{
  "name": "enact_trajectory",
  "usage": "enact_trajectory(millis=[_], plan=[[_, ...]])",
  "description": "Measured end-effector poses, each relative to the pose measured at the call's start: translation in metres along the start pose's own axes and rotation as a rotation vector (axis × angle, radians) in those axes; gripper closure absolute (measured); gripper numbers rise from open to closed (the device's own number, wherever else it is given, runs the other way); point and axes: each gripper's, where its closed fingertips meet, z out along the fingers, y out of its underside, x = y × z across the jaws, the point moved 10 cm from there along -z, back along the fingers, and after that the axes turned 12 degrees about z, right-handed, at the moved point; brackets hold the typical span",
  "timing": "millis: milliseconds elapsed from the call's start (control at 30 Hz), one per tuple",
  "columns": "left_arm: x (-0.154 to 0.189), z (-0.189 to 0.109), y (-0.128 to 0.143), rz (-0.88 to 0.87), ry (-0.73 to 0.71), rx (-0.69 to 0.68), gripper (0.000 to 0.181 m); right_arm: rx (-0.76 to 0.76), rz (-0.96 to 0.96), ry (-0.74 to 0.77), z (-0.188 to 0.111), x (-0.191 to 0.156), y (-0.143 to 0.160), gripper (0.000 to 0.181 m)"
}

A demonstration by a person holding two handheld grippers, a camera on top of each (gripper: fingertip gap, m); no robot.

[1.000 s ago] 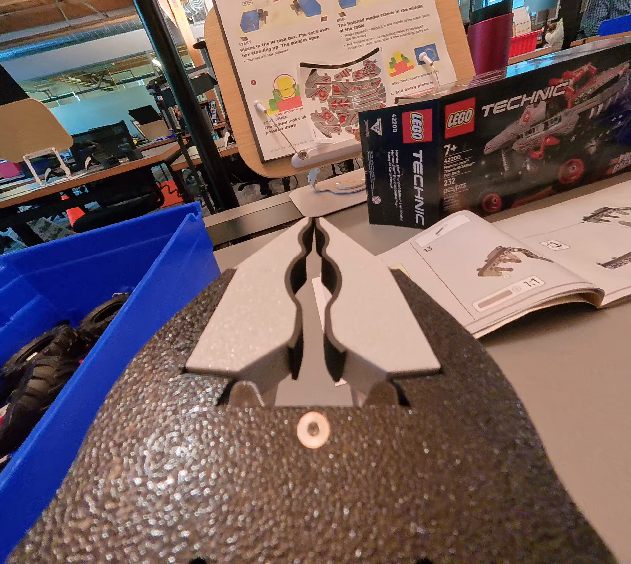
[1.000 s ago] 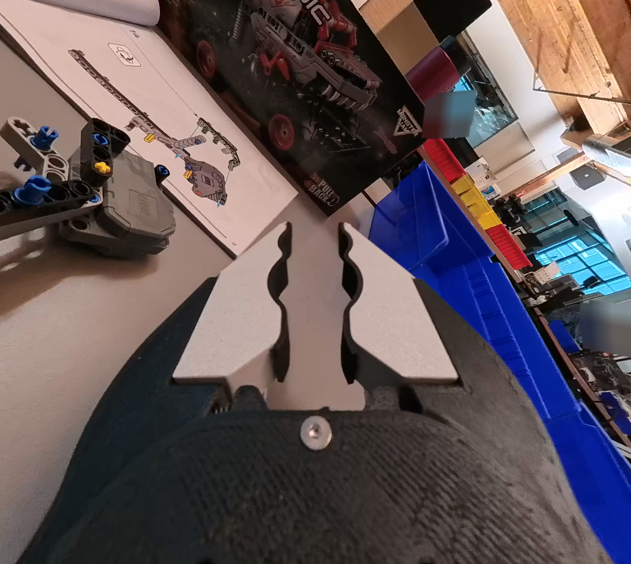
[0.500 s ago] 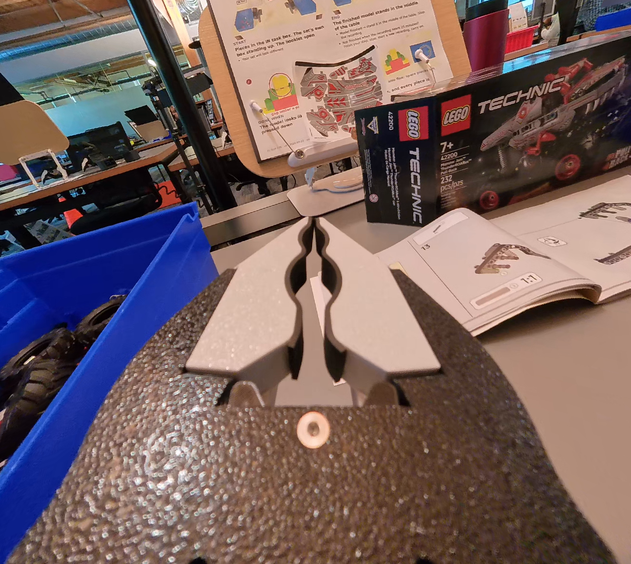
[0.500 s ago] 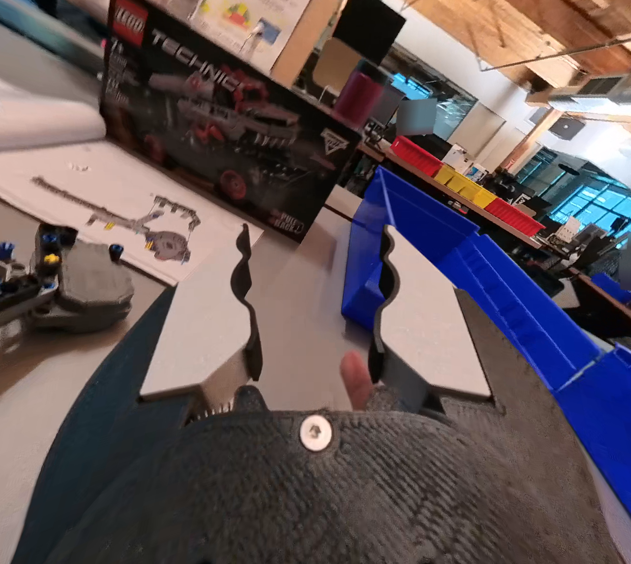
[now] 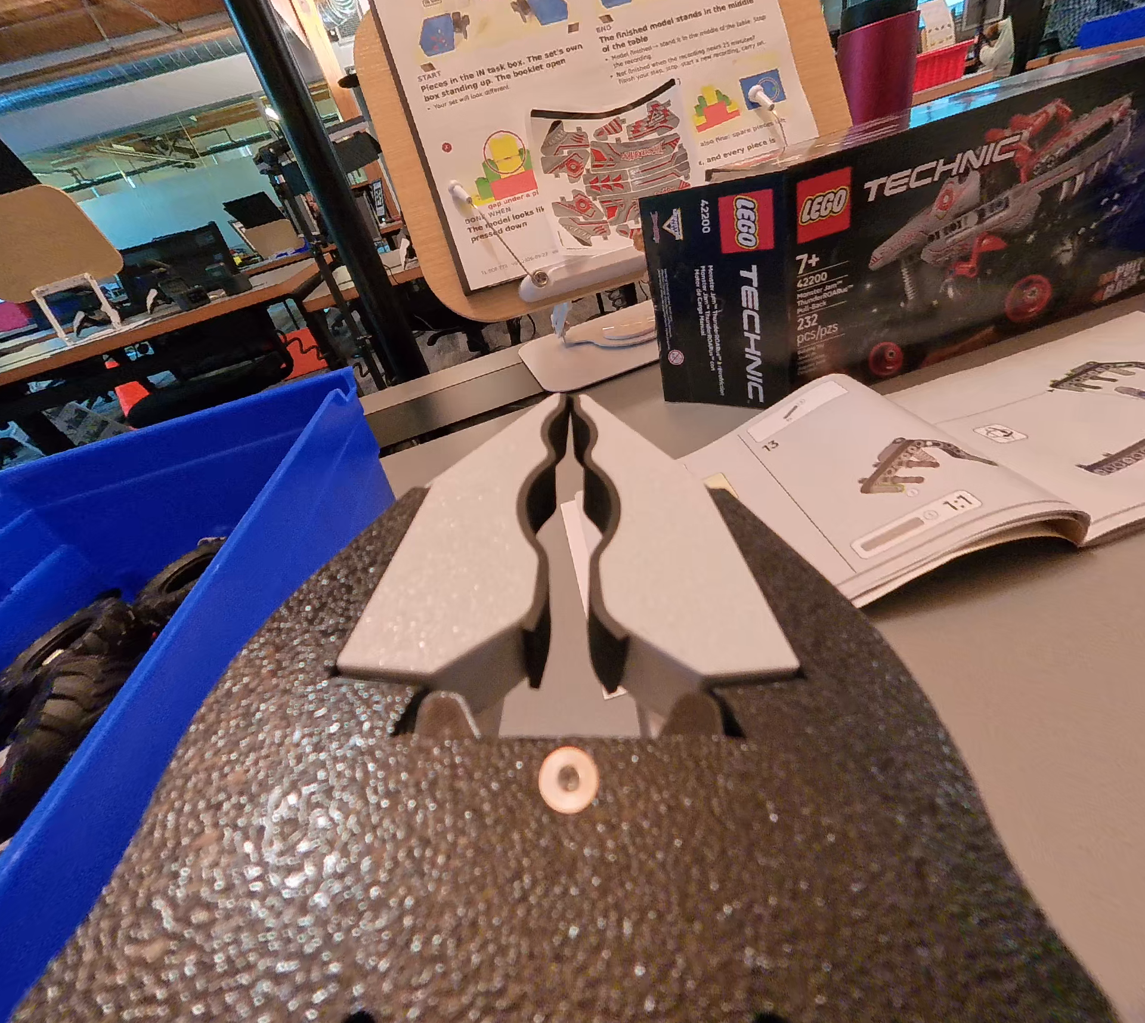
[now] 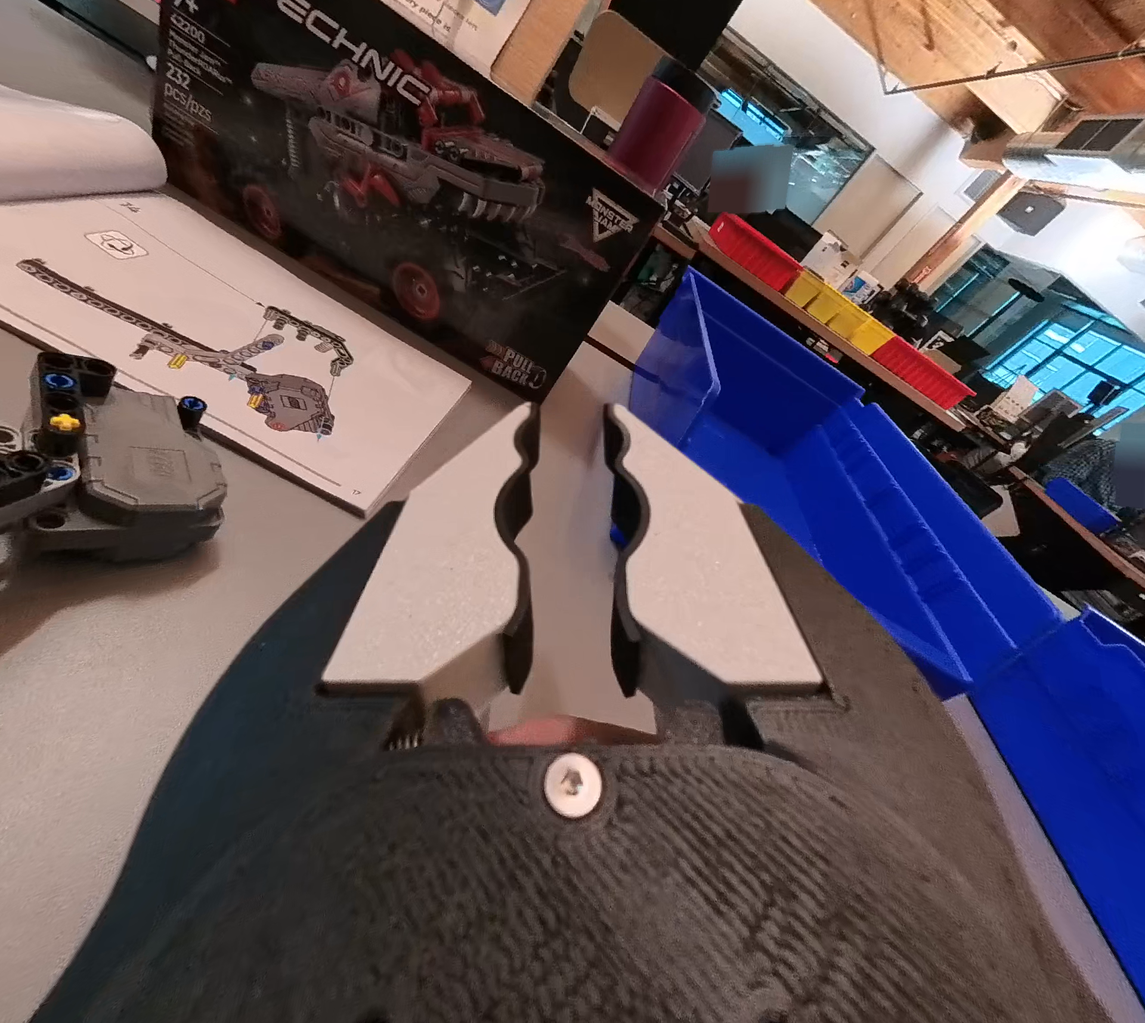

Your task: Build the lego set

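Note:
A partly built model (image 6: pixel 133 472), a grey motor block with black beams, blue pins and a yellow pin, lies on the grey table at the left of the right wrist view. My right gripper (image 6: pixel 570 418) is over the table to its right, empty, its jaws a narrow gap apart. My left gripper (image 5: pixel 569 407) is shut and empty, with its tips touching, above the table beside a blue bin (image 5: pixel 248 528) holding black tyres (image 5: pixel 74 665). The open instruction booklet (image 5: pixel 867 497) lies to its right; it also shows in the right wrist view (image 6: pixel 217 324).
The dark set box (image 5: pixel 898 262) stands behind the booklet and also shows in the right wrist view (image 6: pixel 384 175). A printed sheet on a wooden stand (image 5: pixel 557 63) is behind it. A second blue bin (image 6: pixel 836 466) sits right of my right gripper. A fingertip (image 6: pixel 539 733) shows under it. Spacing between my two grippers at the tips: around 40 cm.
My right gripper levelled out and swung towards the right blue bin. Its jaws opened wide, then narrowed again. My left gripper stayed shut and barely moved.

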Motion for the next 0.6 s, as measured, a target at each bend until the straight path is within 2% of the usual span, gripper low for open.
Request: enact_trajectory(millis=[100,400,600], plan=[[0.0004,0.0001,0.0000,0.003,0.003,-0.001,0.181,-0.004,0.008,-0.012,0.0000,0.0001,0.0001,0.181],[0.0011,0.0004,-0.0002,0.008,0.010,-0.001,0.181,-0.025,-0.035,-0.008,0.0026,-0.0029,0.0019,0.181],[0.0020,0.0007,-0.0003,0.015,0.017,-0.003,0.181,-0.033,-0.051,-0.022,0.0033,-0.0048,0.0025,0.175]])
